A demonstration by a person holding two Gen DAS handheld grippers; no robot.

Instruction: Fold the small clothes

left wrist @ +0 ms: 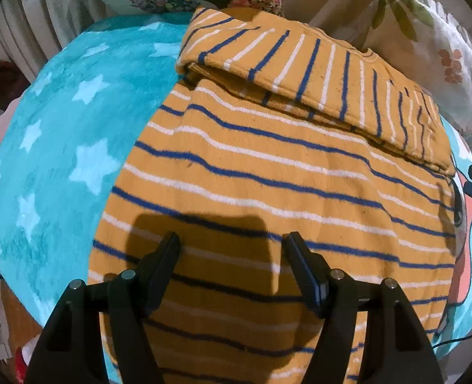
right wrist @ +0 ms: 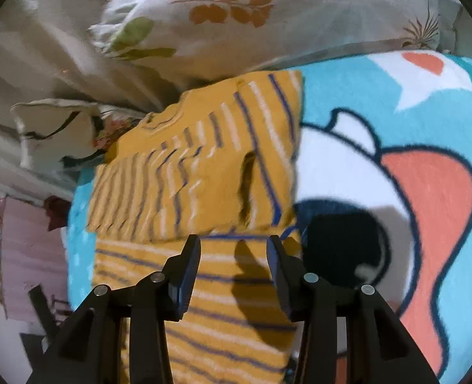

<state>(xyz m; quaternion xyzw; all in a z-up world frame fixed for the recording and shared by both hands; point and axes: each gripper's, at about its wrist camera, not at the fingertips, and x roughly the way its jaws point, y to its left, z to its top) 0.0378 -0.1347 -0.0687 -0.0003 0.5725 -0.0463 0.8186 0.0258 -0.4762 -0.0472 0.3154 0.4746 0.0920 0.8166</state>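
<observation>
- Striped orange shirt fills the frame centre on the turquoise blanket.
- Left gripper, lower centre: jaws apart, holding nothing.
- Right gripper, lower centre: jaws apart, holding nothing.

The shirt lies on the blanket, its far part folded back over the near part. Pillows lie behind it. The left gripper hangs over the shirt's near part. The right gripper hangs over the shirt's right edge, blanket to its right.
</observation>
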